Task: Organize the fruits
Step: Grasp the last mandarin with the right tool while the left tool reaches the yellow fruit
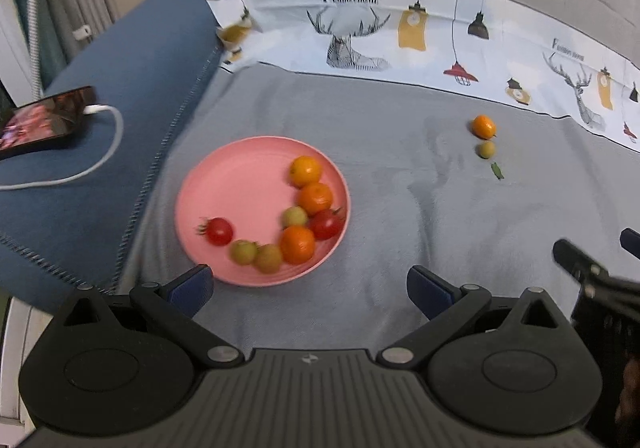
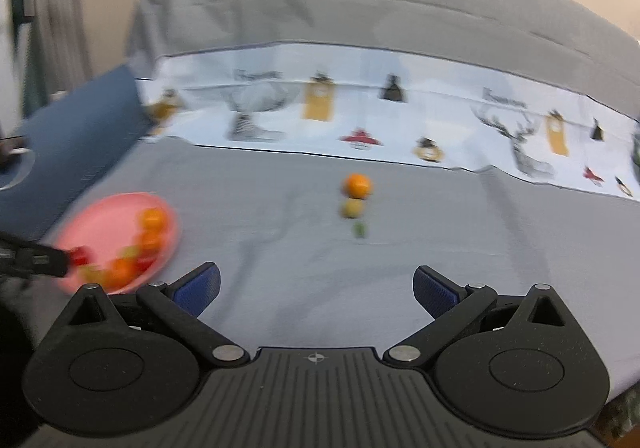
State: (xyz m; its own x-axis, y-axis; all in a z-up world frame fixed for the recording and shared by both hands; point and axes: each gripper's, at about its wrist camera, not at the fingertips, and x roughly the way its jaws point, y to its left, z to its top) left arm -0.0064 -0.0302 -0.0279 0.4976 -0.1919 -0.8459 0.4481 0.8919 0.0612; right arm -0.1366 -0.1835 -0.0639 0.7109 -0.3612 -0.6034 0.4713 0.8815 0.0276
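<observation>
A pink plate (image 1: 224, 184) lies on the grey cloth and holds several fruits: oranges, red tomatoes and small green ones. My left gripper (image 1: 310, 290) is open and empty, just in front of the plate's near rim. Far to the right on the cloth sit a loose orange (image 1: 483, 126), a small green fruit (image 1: 486, 149) and a green leaf scrap (image 1: 497, 170). In the blurred right wrist view my right gripper (image 2: 316, 288) is open and empty, with the orange (image 2: 357, 185) and green fruit (image 2: 351, 208) well ahead of it. The plate (image 2: 108, 216) is at its left.
A phone (image 1: 44, 120) with a white charging cable (image 1: 100, 156) rests on the blue cushion (image 1: 120, 96) at the left. A patterned white cloth band (image 1: 440, 32) runs along the back. The right gripper's body (image 1: 592, 280) shows at the right edge of the left wrist view.
</observation>
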